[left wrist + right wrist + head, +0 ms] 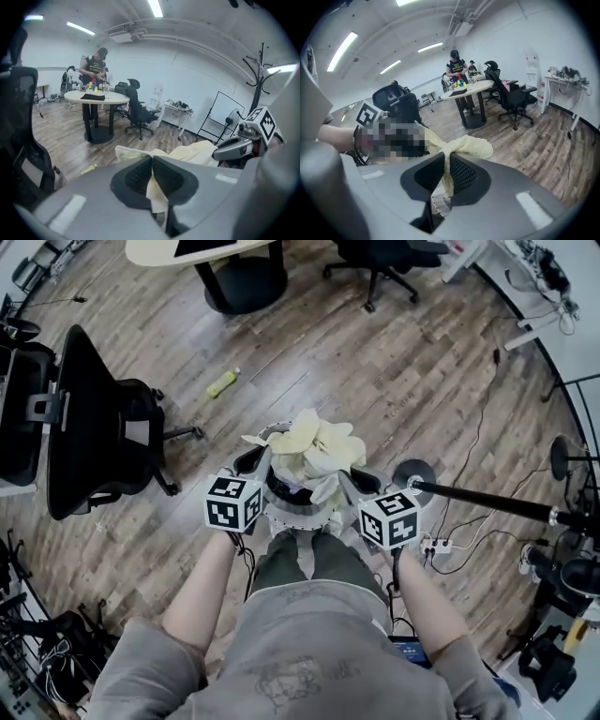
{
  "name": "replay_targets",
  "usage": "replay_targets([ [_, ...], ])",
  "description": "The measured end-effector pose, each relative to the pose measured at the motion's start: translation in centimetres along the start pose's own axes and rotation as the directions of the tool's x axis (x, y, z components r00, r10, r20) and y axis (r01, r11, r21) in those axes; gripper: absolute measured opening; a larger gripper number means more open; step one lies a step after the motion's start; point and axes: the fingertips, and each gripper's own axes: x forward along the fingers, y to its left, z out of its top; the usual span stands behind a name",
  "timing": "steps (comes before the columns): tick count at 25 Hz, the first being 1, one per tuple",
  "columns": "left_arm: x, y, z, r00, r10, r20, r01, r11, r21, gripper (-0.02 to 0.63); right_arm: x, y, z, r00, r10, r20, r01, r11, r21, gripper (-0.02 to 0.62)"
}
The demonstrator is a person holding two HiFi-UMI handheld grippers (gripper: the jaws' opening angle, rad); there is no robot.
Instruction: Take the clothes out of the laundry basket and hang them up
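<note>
You are standing over the wood floor [309, 352] with the basket [298, 518] at your feet, directly under the load. A coat stand [257, 75] with hooks shows off to the right in the left gripper view; it looks like the likely place to hang things.

The pale yellow garment [314, 446] is bunched up above the basket, strung between your two tools. The left gripper [251, 460] has its jaws closed down on one fold of the cloth, and the right gripper [349, 482] is nipped narrow on another fold.

To do this step well:
- Lift until the hanging cloth is clear of the rim, so nothing else in the basket comes up with it.
- Draw the two tools apart evenly; the cloth is crumpled and probably needs spreading before it will hang.
- Watch each pinch. Only a thin fold sits between the pads on either side, so a sharp tug could pull it free.
</note>
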Motion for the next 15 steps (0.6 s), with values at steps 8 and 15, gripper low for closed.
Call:
replay_targets([
  [8,-5.0,-4.2,8.3,0.991,-0.066,0.119,0.056,0.995,0.087,0.012,-8.1,1.7,7.4,0.985,-0.02,0.174,0.025,0.999,-0.024,0.061],
  [15,-8.9,-6.6,12.8,0.973,-0.127,0.19,0.098,0.983,0.154,0.012,-13.5,3.5,10.8,0.966,-0.026,0.257,0.047,0.996,-0.079,0.061],
])
